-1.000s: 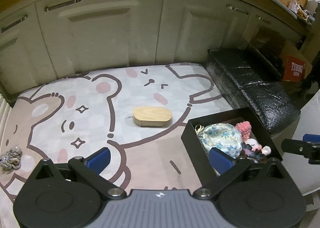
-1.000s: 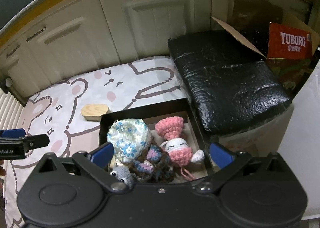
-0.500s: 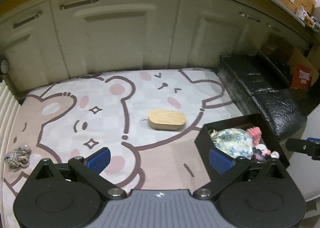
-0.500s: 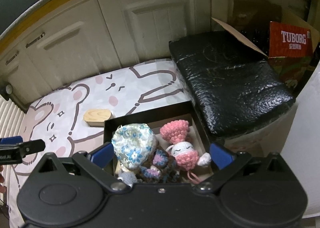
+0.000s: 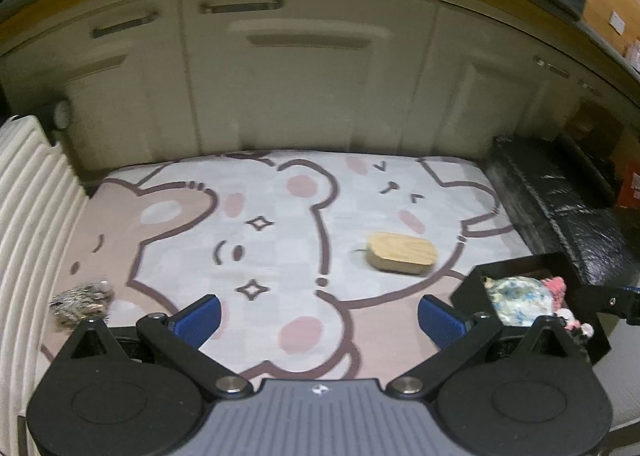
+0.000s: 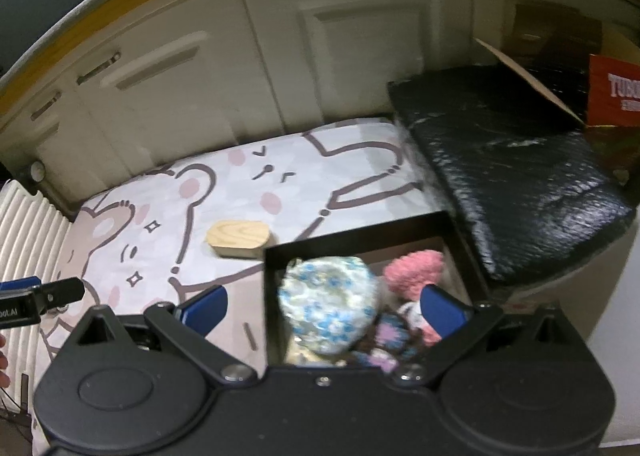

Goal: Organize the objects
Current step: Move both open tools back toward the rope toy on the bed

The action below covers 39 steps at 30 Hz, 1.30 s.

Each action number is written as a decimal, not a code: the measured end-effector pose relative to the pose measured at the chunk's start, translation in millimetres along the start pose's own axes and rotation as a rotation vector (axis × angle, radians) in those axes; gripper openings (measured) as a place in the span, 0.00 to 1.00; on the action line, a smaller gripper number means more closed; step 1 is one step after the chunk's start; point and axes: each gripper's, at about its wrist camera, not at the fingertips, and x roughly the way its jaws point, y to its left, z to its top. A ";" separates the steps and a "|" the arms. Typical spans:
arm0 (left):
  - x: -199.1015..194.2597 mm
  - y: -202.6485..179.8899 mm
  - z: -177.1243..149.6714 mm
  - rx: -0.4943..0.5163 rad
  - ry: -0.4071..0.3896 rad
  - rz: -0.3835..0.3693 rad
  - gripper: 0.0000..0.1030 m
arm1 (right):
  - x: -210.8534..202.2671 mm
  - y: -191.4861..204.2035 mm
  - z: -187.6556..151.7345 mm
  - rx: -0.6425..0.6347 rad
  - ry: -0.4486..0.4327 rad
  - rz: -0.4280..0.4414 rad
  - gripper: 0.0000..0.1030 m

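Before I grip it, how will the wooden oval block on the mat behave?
The wooden block looks solid, so probably stiff. Its flat, low shape suggests it will slide, not roll. Rounded ends may slip between the fingers of the open left gripper.

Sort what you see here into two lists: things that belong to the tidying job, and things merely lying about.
Job:
black box
floral pouch
pink crochet toy
wooden oval block
grey tangled bundle

Lying about:
bear mat
black wrapped slab
red Tuborg carton
cabinet doors

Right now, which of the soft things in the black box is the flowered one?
The blue-and-white floral fabric pouch, at the box's left side. The pink crocheted doll beside it is plain pink yarn, without any printed flowers.
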 end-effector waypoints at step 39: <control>-20.3 148.5 -11.0 -0.146 -0.078 0.229 1.00 | 50.0 145.8 20.1 -0.096 -0.004 0.092 1.00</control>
